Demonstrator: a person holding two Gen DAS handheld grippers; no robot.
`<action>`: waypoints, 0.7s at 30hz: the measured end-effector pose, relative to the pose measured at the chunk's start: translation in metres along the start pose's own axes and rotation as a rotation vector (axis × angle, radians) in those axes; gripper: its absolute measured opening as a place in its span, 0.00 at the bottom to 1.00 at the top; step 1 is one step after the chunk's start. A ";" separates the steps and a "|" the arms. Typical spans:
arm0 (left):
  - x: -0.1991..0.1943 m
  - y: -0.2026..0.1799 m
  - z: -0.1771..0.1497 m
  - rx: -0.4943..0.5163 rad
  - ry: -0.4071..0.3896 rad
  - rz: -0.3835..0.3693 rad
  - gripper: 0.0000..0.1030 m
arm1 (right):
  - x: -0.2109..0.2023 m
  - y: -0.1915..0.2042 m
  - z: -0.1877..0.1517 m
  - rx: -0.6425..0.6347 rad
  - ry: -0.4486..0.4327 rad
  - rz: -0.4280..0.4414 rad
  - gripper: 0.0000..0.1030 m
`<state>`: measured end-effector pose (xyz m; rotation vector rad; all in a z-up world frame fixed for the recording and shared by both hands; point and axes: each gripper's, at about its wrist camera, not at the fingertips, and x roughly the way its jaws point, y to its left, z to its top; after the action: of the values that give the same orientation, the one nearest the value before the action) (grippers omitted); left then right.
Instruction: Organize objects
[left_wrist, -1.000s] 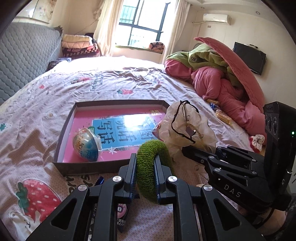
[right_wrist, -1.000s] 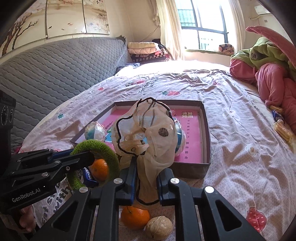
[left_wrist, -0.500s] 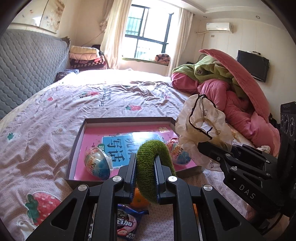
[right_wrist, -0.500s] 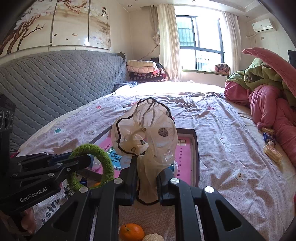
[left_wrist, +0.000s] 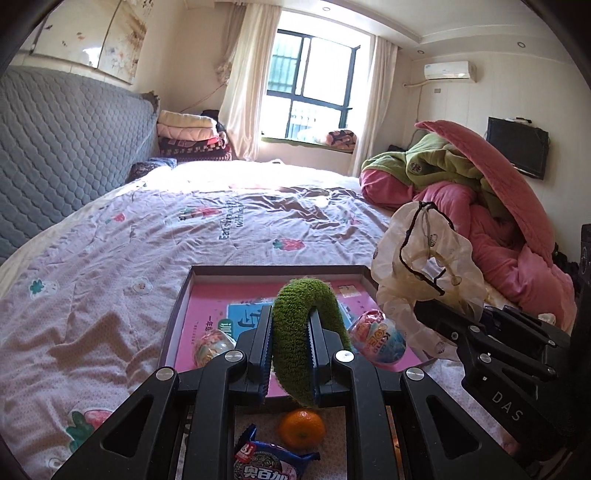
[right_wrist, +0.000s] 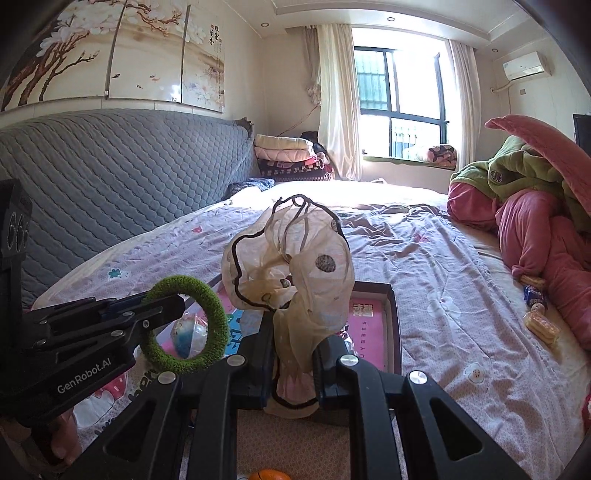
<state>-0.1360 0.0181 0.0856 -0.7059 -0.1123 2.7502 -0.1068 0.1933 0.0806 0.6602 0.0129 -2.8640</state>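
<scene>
Both cameras look forward along their own fingers, from low and close above the near edge of the tray (left_wrist: 177, 314), toward the window (left_wrist: 310, 77) beyond it. The left view stands left of the tray (right_wrist: 393, 317) middle, the right view right of it. Both share the tray, bed (left_wrist: 110, 258) and window (right_wrist: 399, 85), and each sees the other gripper.

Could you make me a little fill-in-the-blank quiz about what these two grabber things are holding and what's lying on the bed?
1. The left gripper is shut on a fuzzy ring colored ____.
2. The right gripper is shut on a sheer, dotted ____.
3. Two toy eggs lie inside a shallow ____ with a pink floor.
4. On the bedspread in front of it, beside a cookie packet, sits an ____.

Missing words: green; cloth; box; orange
</scene>
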 end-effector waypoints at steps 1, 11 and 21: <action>-0.001 0.003 0.002 -0.007 -0.008 0.003 0.16 | 0.000 0.000 0.001 0.002 -0.003 0.001 0.17; -0.002 0.041 0.012 -0.079 -0.035 0.070 0.16 | 0.004 0.004 0.007 -0.005 -0.028 -0.004 0.17; -0.001 0.058 0.016 -0.108 -0.057 0.094 0.16 | 0.009 0.008 0.012 0.001 -0.040 0.003 0.17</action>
<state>-0.1584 -0.0375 0.0919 -0.6771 -0.2476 2.8733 -0.1179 0.1834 0.0876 0.6022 0.0047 -2.8738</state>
